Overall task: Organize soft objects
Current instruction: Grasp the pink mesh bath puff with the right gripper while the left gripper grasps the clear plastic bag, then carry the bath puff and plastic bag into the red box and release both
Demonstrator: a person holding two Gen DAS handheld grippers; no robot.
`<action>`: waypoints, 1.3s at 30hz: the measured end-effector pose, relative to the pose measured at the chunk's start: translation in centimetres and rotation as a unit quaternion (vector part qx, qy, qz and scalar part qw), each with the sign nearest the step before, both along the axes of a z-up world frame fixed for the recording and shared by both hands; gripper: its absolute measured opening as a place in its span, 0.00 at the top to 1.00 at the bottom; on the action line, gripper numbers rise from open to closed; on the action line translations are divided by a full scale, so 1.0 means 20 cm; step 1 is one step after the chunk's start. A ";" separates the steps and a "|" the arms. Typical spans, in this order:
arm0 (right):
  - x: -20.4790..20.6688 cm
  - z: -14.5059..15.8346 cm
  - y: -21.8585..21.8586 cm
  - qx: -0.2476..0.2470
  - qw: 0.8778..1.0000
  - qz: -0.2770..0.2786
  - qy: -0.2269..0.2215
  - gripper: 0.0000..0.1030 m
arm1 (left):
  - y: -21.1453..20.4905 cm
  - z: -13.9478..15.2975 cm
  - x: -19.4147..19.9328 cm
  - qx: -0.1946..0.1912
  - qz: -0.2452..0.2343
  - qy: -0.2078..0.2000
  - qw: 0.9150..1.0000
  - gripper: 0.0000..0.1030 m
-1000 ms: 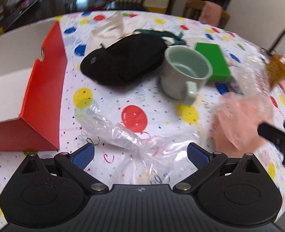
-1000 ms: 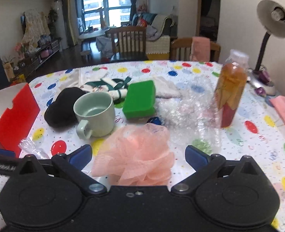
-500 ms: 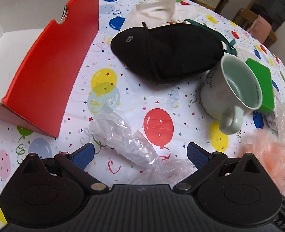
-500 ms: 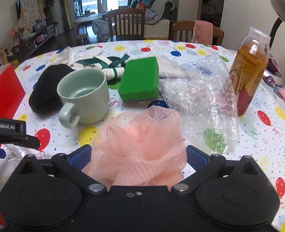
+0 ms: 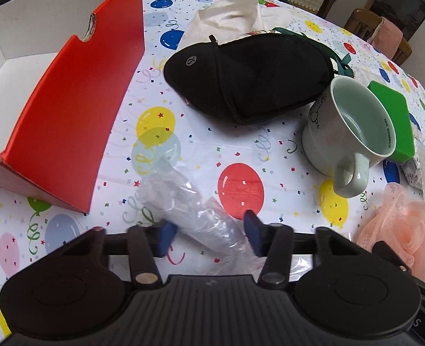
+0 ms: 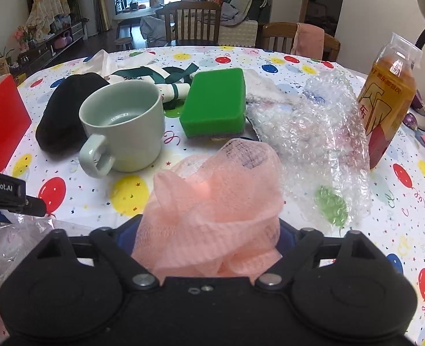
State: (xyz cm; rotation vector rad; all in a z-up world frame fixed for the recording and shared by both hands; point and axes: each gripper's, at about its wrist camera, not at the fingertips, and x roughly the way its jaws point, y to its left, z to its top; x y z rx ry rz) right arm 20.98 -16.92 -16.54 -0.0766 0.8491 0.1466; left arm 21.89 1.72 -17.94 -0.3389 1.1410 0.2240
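Note:
On the balloon-print tablecloth a crumpled clear plastic bag [image 5: 195, 210] lies between the blue pads of my left gripper [image 5: 209, 235]. Its jaws are closing; the bag looks unsqueezed. In the right wrist view a pink mesh bath puff [image 6: 218, 190] fills the gap of my right gripper [image 6: 206, 233]. Those jaws are closing too, and the puff bulges up and hides most of the pads, which lie against its sides. The same puff [image 5: 400, 225] shows at the right edge of the left wrist view.
An open red cardboard box [image 5: 68, 115] stands at the left. Beyond lie a black pouch [image 5: 250, 77], a pale green mug [image 5: 351, 127], a green sponge [image 5: 394, 115] and a white cloth [image 5: 229, 14]. Bubble wrap [image 6: 313, 144] and a tea bottle [image 6: 385, 98] are at the right.
Both grippers came down over their objects. The left jaws narrowed from wide to close around the plastic bag. The right jaws drew in a little against the puff.

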 end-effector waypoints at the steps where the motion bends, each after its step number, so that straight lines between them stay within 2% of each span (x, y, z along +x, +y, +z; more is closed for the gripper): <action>1: -0.01 0.00 0.00 -0.003 1.000 0.001 -0.003 0.18 | 0.00 0.00 0.00 0.003 -0.001 0.000 1.000 0.54; 6: -0.03 0.03 0.00 -0.010 1.000 -0.002 -0.014 0.33 | 0.00 0.02 -0.02 0.008 -0.007 -0.010 1.000 0.55; 8: -0.05 0.04 -0.01 -0.014 1.000 -0.002 -0.020 0.47 | -0.01 0.04 -0.03 0.011 -0.014 -0.018 1.000 0.56; 11: -0.08 0.07 -0.02 -0.018 0.999 0.002 -0.031 0.61 | -0.03 0.07 -0.05 0.011 -0.028 -0.030 0.999 0.56; 14: -0.11 0.10 -0.05 -0.009 0.999 0.003 -0.038 0.69 | -0.05 0.10 -0.07 0.007 -0.037 -0.041 0.998 0.56; 17: -0.16 0.16 -0.05 -0.009 0.998 0.011 -0.054 0.73 | -0.06 0.14 -0.10 0.006 -0.047 -0.053 0.997 0.56; 30: -0.39 0.51 -0.12 0.046 0.991 0.071 -0.107 0.74 | -0.06 0.41 -0.32 -0.010 -0.094 -0.105 0.990 0.56; 39: -0.46 0.73 -0.06 0.084 0.980 0.126 -0.127 0.74 | 0.05 0.64 -0.48 0.004 -0.103 -0.139 0.985 0.56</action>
